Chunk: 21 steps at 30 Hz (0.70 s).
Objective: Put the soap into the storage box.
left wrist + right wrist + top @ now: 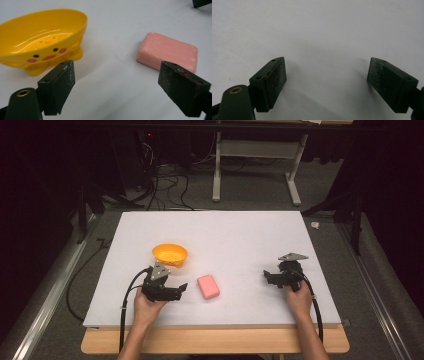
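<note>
Two items sit on the white board (225, 235): a pink soap bar (208, 286) and a yellow soap dish (170, 255) with a painted face, standing on small feet. I find the bar lying flat, near the front edge, between my two tools and closer to the left one; the dish is just behind and left of it, apart from it.

My left gripper (181, 289) rests low on the board with jaws spread wide and nothing between them, aimed toward the bar; in the left gripper view the bar (167, 52) lies just beyond the right-hand pad (175, 85). My right gripper (269, 277) is likewise released and empty, well apart from both items, over bare board.

Assessment of the bar: rigid, light, rounded at the corners, with a matte, slightly chalky surface. I judge it dry, so moderately grippy, though it would dent or smear under hard pressure. I would take it across the two long sides, at mid-length, with gentle closing force. The dish looks thin plastic, light and likely to skid if nudged.
</note>
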Available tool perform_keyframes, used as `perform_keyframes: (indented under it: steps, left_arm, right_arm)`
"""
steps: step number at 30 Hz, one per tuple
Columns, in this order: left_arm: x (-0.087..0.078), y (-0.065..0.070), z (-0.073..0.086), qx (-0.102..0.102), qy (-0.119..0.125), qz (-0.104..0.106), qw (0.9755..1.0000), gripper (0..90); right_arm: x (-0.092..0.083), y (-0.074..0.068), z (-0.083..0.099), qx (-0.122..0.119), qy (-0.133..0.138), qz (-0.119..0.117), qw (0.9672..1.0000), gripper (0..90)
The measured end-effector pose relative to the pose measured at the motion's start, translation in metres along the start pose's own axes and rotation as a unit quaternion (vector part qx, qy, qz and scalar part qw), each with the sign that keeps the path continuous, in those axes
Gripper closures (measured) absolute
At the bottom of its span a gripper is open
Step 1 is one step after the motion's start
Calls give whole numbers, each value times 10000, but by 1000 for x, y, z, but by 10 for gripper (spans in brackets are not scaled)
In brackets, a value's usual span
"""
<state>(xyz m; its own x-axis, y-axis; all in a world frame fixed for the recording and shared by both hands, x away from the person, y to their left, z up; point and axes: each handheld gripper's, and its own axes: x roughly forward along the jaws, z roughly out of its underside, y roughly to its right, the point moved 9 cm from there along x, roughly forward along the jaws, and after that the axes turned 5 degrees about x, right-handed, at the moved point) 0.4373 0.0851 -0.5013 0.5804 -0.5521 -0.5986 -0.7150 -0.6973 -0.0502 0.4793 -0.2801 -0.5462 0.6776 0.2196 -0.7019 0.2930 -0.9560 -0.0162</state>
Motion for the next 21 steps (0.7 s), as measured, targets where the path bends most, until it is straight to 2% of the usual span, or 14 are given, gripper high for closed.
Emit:
perform_keyframes:
  steps: [21]
  left_arm:
    - [19, 32, -17, 130, 73, 456, 9988, 148]
  right_arm:
    - [0, 0, 0, -3, 4, 2, 10000, 163]
